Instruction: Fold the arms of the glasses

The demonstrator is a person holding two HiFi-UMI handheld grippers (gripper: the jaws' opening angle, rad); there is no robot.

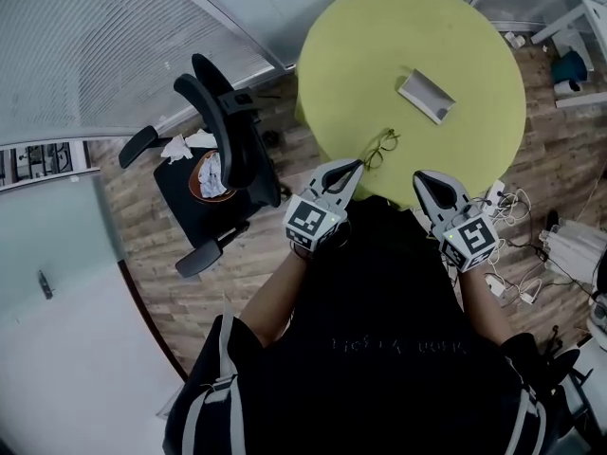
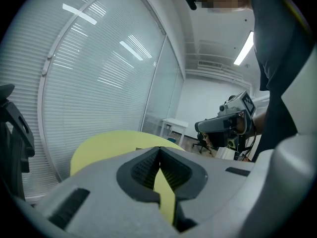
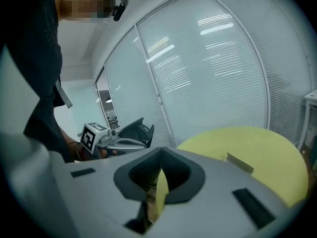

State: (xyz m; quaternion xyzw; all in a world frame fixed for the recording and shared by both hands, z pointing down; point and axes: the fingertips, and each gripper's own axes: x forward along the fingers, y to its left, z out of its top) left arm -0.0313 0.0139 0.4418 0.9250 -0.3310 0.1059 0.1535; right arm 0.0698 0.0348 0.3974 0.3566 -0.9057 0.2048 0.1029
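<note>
We see the glasses [image 1: 381, 146] lying on the round yellow surface [image 1: 474, 55] near its close edge, just beside the tip of our left tongs [image 1: 353, 167], which are pressed together on nothing. Our right tongs [image 1: 422, 179] are likewise together and empty. A grey case [image 1: 426, 96] lies farther in, and a black chair [image 1: 223, 131] stands to the left.

Wood-look floor [image 1: 142, 218], round lime-green table [image 1: 379, 45] at the far side, black office chair [image 1: 228, 133] to its left, blinds [image 1: 85, 45] behind glass walls, strip light [image 2: 243, 48] overhead.
</note>
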